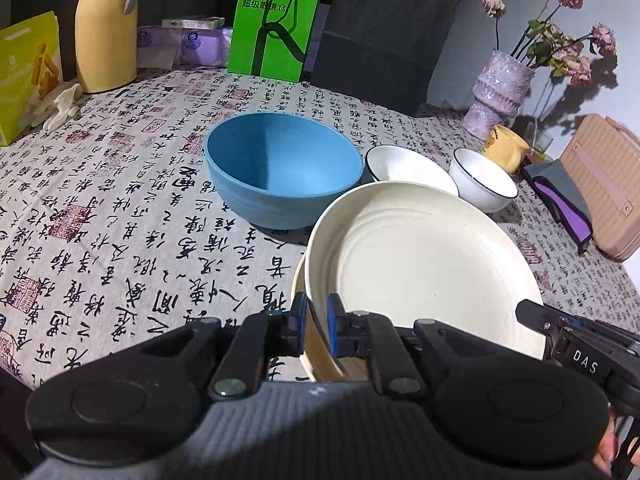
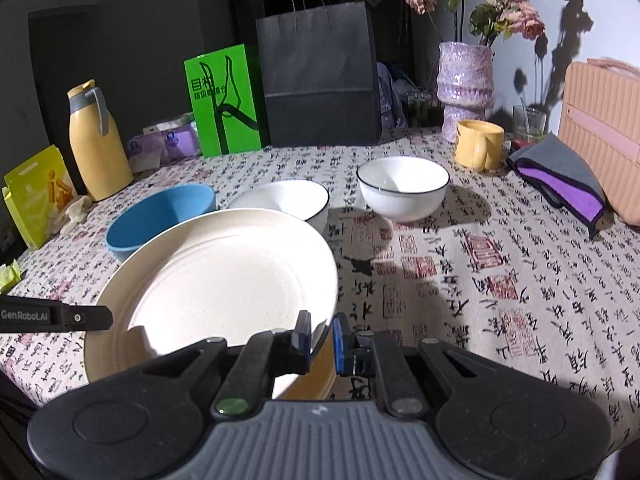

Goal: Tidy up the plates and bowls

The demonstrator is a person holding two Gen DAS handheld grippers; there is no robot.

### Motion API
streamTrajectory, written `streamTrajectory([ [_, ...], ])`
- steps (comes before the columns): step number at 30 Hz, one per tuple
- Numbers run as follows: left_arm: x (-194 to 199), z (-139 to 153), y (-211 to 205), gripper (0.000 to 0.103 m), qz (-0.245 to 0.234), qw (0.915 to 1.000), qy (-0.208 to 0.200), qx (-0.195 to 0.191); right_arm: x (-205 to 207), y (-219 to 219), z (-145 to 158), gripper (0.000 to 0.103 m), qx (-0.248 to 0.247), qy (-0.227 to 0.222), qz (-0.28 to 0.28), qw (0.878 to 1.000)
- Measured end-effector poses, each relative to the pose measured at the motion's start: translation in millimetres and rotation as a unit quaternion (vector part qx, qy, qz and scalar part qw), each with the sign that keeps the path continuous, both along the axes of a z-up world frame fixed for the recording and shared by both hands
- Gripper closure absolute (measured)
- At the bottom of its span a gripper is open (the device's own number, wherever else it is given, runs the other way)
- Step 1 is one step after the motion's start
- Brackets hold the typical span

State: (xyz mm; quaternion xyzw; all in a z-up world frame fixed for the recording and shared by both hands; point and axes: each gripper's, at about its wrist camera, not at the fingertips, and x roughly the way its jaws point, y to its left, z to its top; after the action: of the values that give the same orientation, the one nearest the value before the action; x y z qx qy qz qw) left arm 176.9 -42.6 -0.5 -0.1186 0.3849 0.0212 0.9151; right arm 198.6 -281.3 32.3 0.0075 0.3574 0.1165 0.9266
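Observation:
A large cream plate [image 1: 424, 264] [image 2: 224, 280] hangs tilted just above the patterned tablecloth, held by both grippers. My left gripper [image 1: 318, 326] is shut on the plate's near left rim. My right gripper [image 2: 322, 334] is shut on its near right rim. Each gripper's tip also shows at the other view's edge: the right gripper [image 1: 534, 314], the left gripper [image 2: 94, 318]. Behind the plate stand a blue bowl [image 1: 280, 168] [image 2: 160, 216] and two black-rimmed white bowls, one [image 1: 408, 166] [image 2: 288, 198] partly hidden by the plate, the other [image 1: 482, 180] [image 2: 402, 188] further right.
Along the table's far side stand a yellow thermos [image 2: 98, 144], a green bag [image 2: 226, 100], a black paper bag [image 2: 320, 76], a purple vase with flowers [image 2: 464, 88] and a yellow mug [image 2: 478, 144]. A pink case [image 2: 604, 132] and a grey-purple cloth [image 2: 560, 172] lie at the right.

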Motion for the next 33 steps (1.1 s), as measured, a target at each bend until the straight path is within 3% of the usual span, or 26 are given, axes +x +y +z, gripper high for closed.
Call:
streamTrajectory([
  [11, -3.6, -11.3, -5.0, 0.093, 0.000, 0.9996, 0.006, 0.027, -2.7, 4.5, -11.5, 0.092, -0.015, 0.013, 0.005, 1.000],
  [33, 0.0, -22.7, -5.8, 0.092, -0.001, 0.9993, 0.017, 0.034, -1.9, 13.4, -22.0, 0.091, -0.054, 0.018, 0.003, 0.998],
])
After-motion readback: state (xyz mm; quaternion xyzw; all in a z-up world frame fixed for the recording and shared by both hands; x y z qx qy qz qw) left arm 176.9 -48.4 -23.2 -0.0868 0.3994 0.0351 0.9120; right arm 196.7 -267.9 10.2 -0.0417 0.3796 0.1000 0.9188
